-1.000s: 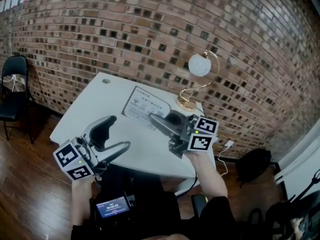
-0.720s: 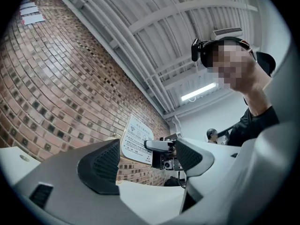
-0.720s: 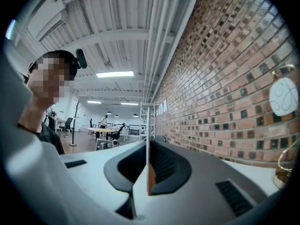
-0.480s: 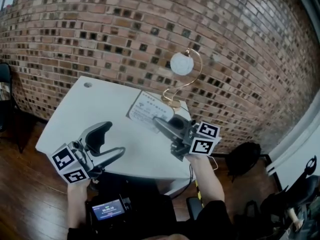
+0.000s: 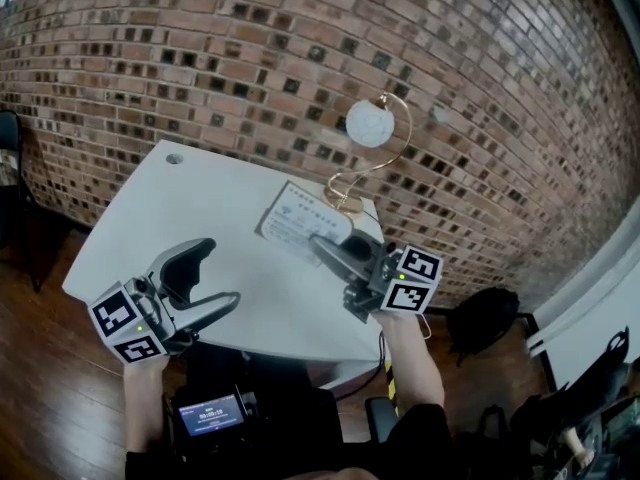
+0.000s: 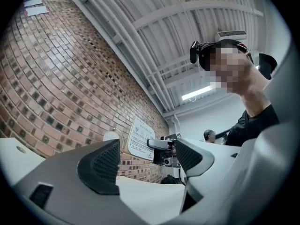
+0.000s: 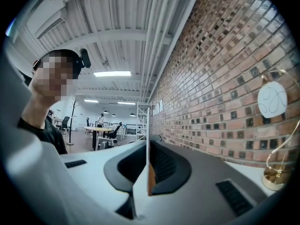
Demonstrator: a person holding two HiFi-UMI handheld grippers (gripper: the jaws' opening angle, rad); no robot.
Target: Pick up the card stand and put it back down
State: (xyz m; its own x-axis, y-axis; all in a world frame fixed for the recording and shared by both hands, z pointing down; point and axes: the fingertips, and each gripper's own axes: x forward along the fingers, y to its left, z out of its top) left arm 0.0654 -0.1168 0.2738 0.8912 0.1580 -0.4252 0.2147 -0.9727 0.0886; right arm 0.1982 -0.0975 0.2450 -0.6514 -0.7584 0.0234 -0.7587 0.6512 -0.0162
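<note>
Left claw [image 5: 221, 274] drifted outward, gaping empty; right claw [image 5: 319, 244] pinches card stand [image 5: 300, 222], seen edge-on.

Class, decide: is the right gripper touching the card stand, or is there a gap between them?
Touching. The right gripper view shows the right gripper with both jaws closed against the card stand, seen edge-on as a thin sheet pinched between them.
</note>
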